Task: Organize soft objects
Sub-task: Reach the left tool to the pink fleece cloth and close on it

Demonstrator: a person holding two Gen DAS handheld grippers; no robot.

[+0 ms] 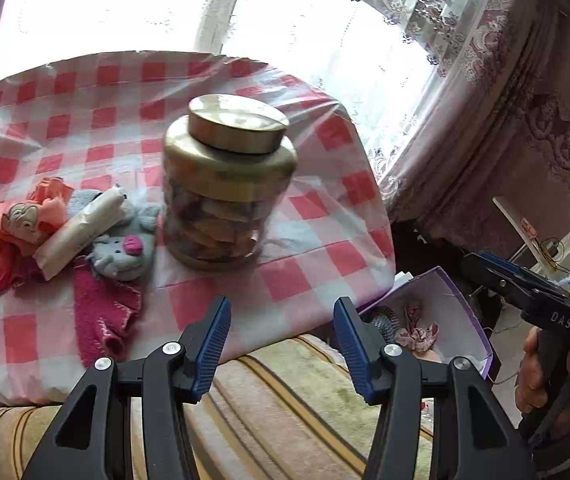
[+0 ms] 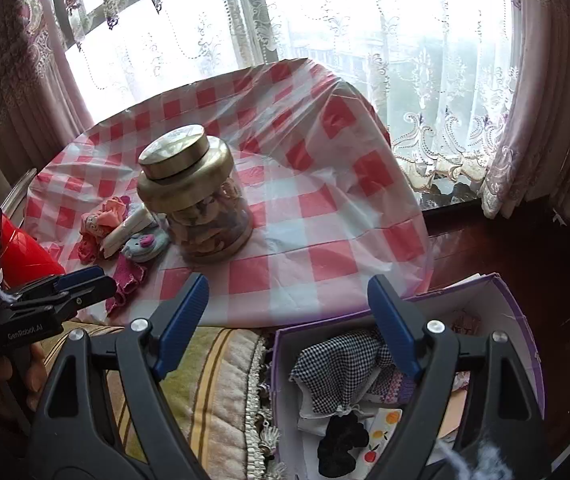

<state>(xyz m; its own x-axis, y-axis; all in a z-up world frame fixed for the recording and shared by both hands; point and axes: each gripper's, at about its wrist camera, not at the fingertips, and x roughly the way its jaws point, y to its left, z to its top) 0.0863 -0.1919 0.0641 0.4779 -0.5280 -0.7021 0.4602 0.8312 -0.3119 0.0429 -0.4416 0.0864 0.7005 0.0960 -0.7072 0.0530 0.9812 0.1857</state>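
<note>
While both grippers (image 1: 281,344) (image 2: 288,316) gape empty, paper-wrapped roll (image 1: 81,230) lies diagonally among soft toys, upper end toward jar (image 1: 225,184).

We saw the left gripper (image 1: 281,344) empty, jaws apart, above the table's (image 1: 325,216) near edge. A gold-lidded jar (image 1: 227,184) stood mid-table; a grey plush mouse (image 1: 125,248), pink cloth (image 1: 103,316) and orange fabric (image 1: 45,208) lay by the left edge.
</note>
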